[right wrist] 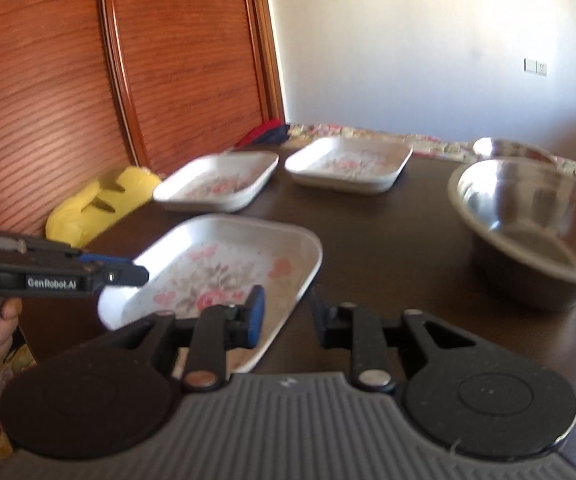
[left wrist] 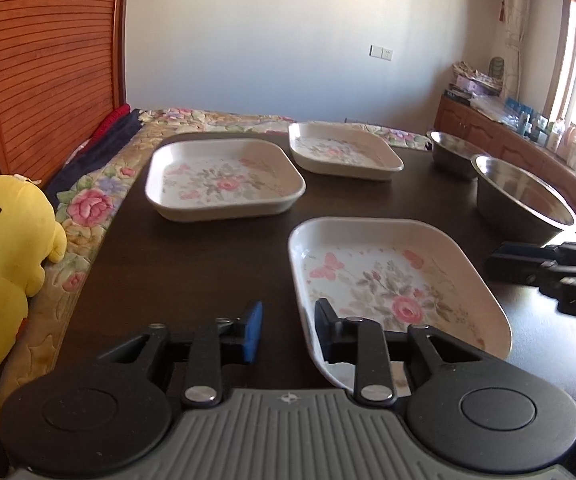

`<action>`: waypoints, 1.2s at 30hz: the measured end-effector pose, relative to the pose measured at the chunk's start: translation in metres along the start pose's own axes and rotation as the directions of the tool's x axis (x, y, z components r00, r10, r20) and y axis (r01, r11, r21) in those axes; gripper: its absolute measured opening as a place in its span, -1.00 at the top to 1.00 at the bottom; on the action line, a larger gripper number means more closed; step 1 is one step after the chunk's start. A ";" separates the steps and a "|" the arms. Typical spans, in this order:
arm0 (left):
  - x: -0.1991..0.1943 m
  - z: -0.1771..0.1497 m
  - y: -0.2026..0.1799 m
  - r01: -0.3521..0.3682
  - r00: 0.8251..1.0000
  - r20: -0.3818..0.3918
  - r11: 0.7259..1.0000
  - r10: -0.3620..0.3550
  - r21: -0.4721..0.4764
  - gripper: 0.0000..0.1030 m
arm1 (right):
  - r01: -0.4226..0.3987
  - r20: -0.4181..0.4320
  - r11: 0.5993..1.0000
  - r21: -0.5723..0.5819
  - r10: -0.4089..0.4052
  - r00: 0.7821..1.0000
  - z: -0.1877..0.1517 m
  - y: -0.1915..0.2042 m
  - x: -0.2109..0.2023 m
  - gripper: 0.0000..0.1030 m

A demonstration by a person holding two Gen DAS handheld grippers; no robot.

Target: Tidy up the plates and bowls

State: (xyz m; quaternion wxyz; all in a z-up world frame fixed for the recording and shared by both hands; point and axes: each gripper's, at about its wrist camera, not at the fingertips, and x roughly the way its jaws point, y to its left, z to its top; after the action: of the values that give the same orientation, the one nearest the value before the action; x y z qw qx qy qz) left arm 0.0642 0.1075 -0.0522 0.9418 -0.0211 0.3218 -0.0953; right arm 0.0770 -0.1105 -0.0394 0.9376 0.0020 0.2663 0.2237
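While most of both views is taken up by the dark table (left wrist: 208,264), what really crowds it is the stuff around the edges: a slatted wooden door (left wrist: 52,52) on the far left, and a floral quilt (left wrist: 88,200) running along the table's left and far sides. A yellow plush (left wrist: 4,248) sits on the quilt at the near left, right up against the table edge, and on the far right there's a wooden cabinet (left wrist: 499,140) loaded with bottles and boxes under the window.

On the table itself, three floral square plates and two steel bowls, all sitting separately. Near plate (left wrist: 387,280) is closest, just right of centre. Left plate (left wrist: 224,178) is farther back, and the far plate (left wrist: 343,152) sits just beside it to the right, apart but close. Big bowl (left wrist: 523,200) is on the right, with the small bowl (left wrist: 447,152) right behind it at the far edge; can't tell if those two touch.

Left gripper (left wrist: 288,330) hovers at the near plate's near-left corner with its fingers spread apart, holding nothing; the black right finger sits over the plate's rim, the blue-padded one over bare table. Right gripper (right wrist: 286,318) is also spread and empty, over the right edge of that same plate (right wrist: 216,272), with the big bowl (right wrist: 535,232) off to its right. That view is blurry. Each gripper shows up at the edge of the other's view, so they flank the plate from both sides.
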 end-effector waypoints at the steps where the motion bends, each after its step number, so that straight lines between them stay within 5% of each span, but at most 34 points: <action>1: 0.000 0.002 0.002 -0.003 1.000 0.006 1.000 0.003 -0.002 0.29 | 0.003 0.012 1.000 -0.009 -0.003 1.000 0.004 0.000 -0.003 0.37; 11: 0.010 0.037 0.028 -0.029 0.998 0.048 0.999 0.028 0.013 0.15 | -0.022 0.036 0.998 -0.066 0.025 0.999 0.041 0.000 0.009 0.22; 13: 0.015 0.045 0.034 -0.042 0.998 0.052 0.999 0.041 0.019 0.14 | -0.036 0.026 0.996 -0.075 0.038 0.999 0.047 0.003 0.017 0.05; 25: 0.044 0.073 0.072 -0.068 0.995 0.069 0.997 0.066 0.021 -0.11 | -0.106 -0.050 0.989 -0.099 0.102 0.994 0.081 0.011 0.066 -0.16; 36: 0.073 0.092 0.094 -0.059 0.997 0.059 0.998 0.058 0.028 -0.11 | -0.144 -0.143 0.987 -0.070 0.133 0.981 0.097 0.013 0.114 -0.17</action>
State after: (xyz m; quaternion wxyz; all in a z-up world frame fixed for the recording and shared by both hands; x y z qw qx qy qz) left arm 0.1922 0.1839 -0.0330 0.9534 -0.0004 0.2931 -0.0719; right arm 0.2065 -0.0400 -0.0112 0.8984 -0.0323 0.3206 0.2984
